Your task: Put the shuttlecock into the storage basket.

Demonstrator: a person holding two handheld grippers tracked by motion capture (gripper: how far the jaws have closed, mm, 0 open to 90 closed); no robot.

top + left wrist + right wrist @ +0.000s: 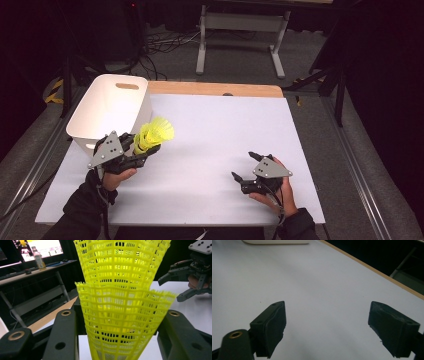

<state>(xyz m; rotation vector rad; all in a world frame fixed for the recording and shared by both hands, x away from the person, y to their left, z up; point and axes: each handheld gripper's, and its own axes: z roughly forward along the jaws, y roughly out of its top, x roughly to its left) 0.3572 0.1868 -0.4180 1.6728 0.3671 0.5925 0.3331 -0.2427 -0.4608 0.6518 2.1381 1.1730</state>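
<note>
Two yellow plastic mesh shuttlecocks [152, 134], stacked one inside the other, stick out of my left gripper [141, 148], which is shut on the stack just in front of the white bin [111, 107]. In the left gripper view the yellow shuttlecock skirts [122, 302] rise between both black jaws, which press on the lower part of the stack. My right gripper [243, 167] rests low over the white table sheet [215, 135] at the front right, jaws wide apart. The right gripper view has its fingertips [273, 325] spread with only bare sheet between them.
The white bin with a handle slot stands at the table's back left corner. A wooden table edge [215, 89] runs along the back. A white-legged desk frame [240, 30] and cables lie on the floor beyond. The other gripper [192, 277] shows far right in the left gripper view.
</note>
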